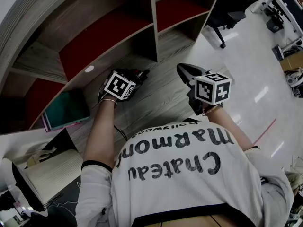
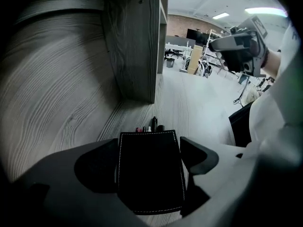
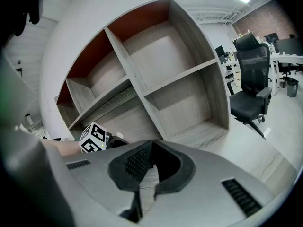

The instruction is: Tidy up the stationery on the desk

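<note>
Set-down step: left claw (image 2: 150, 145) spread around pen holder (image 2: 150, 174), six o'clock of shelf (image 2: 135, 41); right claw (image 3: 149, 143) pressed together. Next, probably lift clear.

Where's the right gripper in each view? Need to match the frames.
Head view: right gripper just right of centre, tips toward the shelf.
Left gripper view: top right, pointing left.
Right gripper view: bottom centre, seen from behind along its own jaws.
Shared landmark: the shelf, upright at top centre, open compartments filling the middle.
</note>
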The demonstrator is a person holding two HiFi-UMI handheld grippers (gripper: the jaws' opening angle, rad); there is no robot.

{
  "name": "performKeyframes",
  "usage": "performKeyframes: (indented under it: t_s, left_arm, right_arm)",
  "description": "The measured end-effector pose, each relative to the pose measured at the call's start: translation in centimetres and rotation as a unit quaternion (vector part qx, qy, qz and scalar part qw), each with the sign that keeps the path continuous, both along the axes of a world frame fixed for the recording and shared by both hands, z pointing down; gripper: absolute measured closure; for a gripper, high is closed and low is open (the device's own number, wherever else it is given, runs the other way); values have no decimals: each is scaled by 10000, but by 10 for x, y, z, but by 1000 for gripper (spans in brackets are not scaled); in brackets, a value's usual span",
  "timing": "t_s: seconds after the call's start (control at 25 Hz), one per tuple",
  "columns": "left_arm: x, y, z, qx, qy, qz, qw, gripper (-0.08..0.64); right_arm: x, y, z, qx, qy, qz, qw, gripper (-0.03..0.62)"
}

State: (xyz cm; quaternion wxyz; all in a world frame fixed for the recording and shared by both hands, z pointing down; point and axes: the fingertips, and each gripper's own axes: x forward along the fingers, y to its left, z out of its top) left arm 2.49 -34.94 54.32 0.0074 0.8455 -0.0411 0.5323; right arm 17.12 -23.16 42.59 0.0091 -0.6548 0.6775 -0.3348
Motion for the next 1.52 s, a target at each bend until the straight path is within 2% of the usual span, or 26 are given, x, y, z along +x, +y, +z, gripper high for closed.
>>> performKeyframes:
  t_s: [0.32, 0.64, 0.84, 1.08, 1.36, 1.52]
  left_arm:
    - [3, -2, 1, -98, 51, 84, 9999, 176]
    - [2, -3, 5, -166, -155, 6, 9997, 169]
    - [2, -3, 6, -269, -413, 22, 9988, 167]
    - [1, -3, 9, -221, -634, 53, 9977, 167]
    - [0, -4, 5, -221, -508, -149, 9984, 169]
    - [2, -5, 4, -218, -299, -262, 9990, 169]
  right_arm:
    - [-1, -1, 4, -49, -10, -37, 10000, 575]
    - [3, 1, 5, -57, -25, -18, 10000, 575]
    - [3, 2, 8, -88, -53, -27, 9999, 575]
    - [3, 3, 9, -62, -145, 7, 9999, 575]
    - [3, 2, 12, -68, -234, 24, 9997, 575]
    - [7, 2, 13, -77, -231, 61, 9997, 575]
